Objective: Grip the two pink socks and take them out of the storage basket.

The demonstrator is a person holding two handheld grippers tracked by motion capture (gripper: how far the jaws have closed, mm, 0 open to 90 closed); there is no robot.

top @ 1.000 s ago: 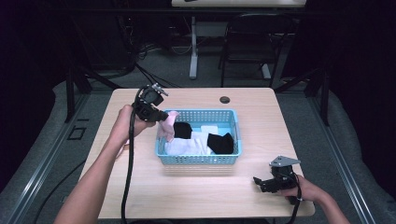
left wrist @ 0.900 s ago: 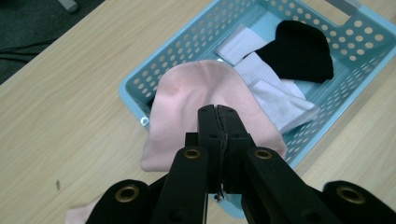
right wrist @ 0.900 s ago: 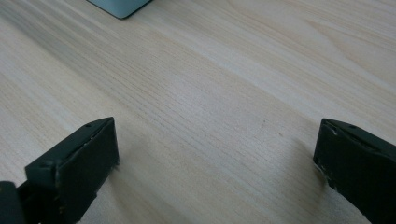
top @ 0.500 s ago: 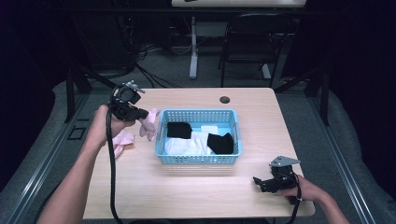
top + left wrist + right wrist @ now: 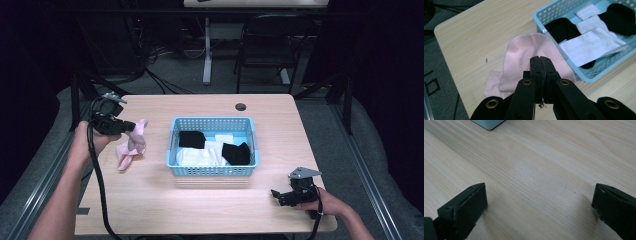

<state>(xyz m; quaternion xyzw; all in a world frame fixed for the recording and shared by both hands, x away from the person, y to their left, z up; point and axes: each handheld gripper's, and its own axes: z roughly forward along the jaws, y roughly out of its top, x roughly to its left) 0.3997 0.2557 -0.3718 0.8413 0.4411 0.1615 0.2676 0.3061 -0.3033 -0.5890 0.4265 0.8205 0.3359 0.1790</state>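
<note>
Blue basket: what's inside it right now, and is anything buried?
In the blue basket lie two black socks and white socks, overlapping. The white ones partly cover the black; whatever lies beneath them is hidden.

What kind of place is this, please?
Probably a lab or studio for recording handling tasks, not a home: a lone wooden table in a dark room, cables lying on the grey floor behind it, and an empty chair by another desk.
</note>
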